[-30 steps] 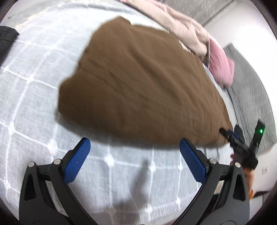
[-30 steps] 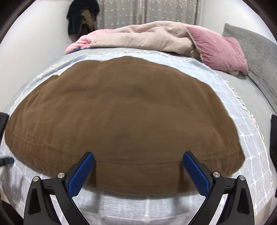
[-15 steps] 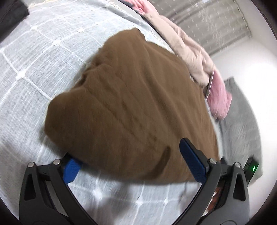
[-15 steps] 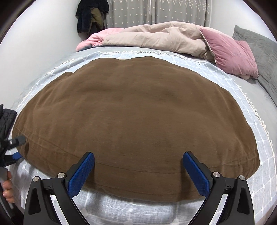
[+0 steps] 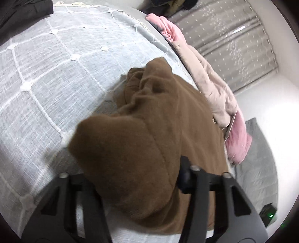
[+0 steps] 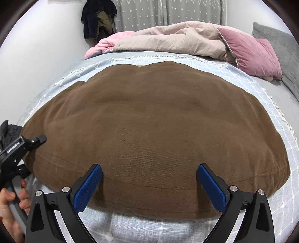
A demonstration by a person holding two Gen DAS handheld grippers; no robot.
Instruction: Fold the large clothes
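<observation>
Your left hand-held gripper [image 5: 134, 179] is closing with a bunched corner of the brown garment [image 6: 149, 127] between its jaws; whether the pads press yet, you cannot tell. Your right hand-held gripper [image 6: 149, 187] stands wide open over the near hem. The soft, woven garment lies spread on the bed's pale grid-patterned cover [image 5: 46, 74]. Beyond it are a rumpled beige duvet [image 6: 168, 39], a pink pillow [image 6: 250, 50] and star-dotted grey curtains [image 6: 149, 13].

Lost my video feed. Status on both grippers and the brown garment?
Left gripper closing, brown garment corner bunched between its fingers. Right gripper open at near hem, gripping nothing. Garment otherwise flat on grey bedspread. Nothing in the way.
</observation>
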